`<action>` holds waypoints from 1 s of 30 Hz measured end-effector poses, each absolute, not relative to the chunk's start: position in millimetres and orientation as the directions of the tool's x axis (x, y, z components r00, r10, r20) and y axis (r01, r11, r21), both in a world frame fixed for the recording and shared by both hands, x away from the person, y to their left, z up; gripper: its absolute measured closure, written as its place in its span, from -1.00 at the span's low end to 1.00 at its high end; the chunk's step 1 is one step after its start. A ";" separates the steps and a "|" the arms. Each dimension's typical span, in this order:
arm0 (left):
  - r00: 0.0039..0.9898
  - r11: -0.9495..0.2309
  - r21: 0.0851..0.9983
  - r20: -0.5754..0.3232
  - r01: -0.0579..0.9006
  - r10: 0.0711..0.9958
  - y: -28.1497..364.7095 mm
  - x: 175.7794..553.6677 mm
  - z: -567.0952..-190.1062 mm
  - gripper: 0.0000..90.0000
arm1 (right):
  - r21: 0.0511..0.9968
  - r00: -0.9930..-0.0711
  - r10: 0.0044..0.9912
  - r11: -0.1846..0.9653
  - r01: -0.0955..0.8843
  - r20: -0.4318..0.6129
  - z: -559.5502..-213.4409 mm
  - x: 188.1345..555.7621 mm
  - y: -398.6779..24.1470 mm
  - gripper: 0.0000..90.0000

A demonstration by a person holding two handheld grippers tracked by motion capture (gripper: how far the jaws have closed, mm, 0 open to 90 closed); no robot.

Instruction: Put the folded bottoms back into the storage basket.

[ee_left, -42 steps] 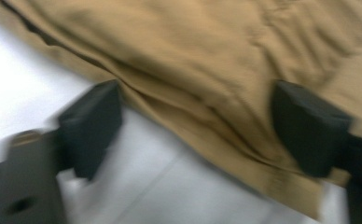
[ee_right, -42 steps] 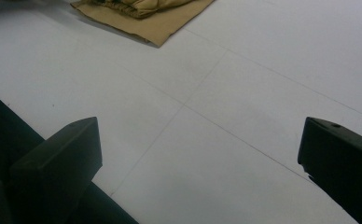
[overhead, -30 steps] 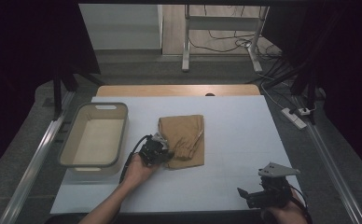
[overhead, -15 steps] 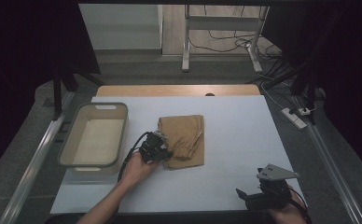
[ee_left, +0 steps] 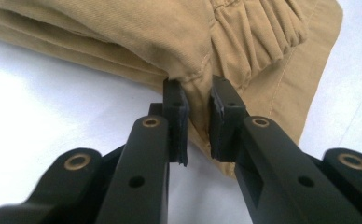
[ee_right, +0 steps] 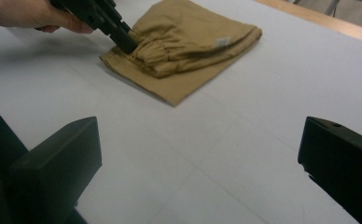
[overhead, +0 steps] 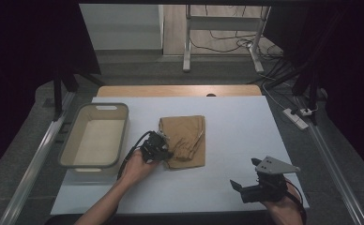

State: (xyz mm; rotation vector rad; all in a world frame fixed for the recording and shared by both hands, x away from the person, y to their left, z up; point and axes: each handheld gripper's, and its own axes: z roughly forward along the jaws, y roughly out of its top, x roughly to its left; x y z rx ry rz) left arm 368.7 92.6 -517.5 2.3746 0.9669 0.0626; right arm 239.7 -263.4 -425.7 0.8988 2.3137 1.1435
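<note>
Neatly folded tan trousers [overhead: 184, 139] show gathered elastic.

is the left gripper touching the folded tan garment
Touching: in the left gripper view, the left gripper has its jaws pinching the folded tan garment's edge.

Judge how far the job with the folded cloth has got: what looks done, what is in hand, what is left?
Done: the tan cloth lies folded on the table. In hand: the left gripper is shut on the cloth's edge near its gathered band. Left: the cloth is not yet lifted; the bin beside it holds nothing, so it probably goes there. The right gripper waits open, apart.
</note>
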 end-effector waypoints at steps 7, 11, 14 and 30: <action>0.740 -0.580 0.521 -0.163 0.626 0.652 95.1 369.4 -517.6 0.73 | 0.794 -0.731 0.682 0.451 0.407 -0.013 -426.3 256.3 -252.5 -1.00; 0.730 -0.572 0.517 -0.164 0.637 0.664 94.5 368.6 -517.4 0.72 | 0.796 -0.739 0.673 0.434 0.423 0.027 -427.1 271.2 -244.2 -1.00; 0.731 -0.574 0.517 -0.161 0.635 0.663 94.3 368.3 -517.3 0.72 | 0.794 -0.748 0.664 0.453 0.405 0.003 -425.9 281.1 -236.3 -1.00; 0.727 -0.566 0.528 -0.155 0.633 0.669 104.1 369.1 -518.1 0.73 | 0.784 -0.747 0.663 0.485 0.387 -0.041 -431.4 340.1 -198.4 -1.00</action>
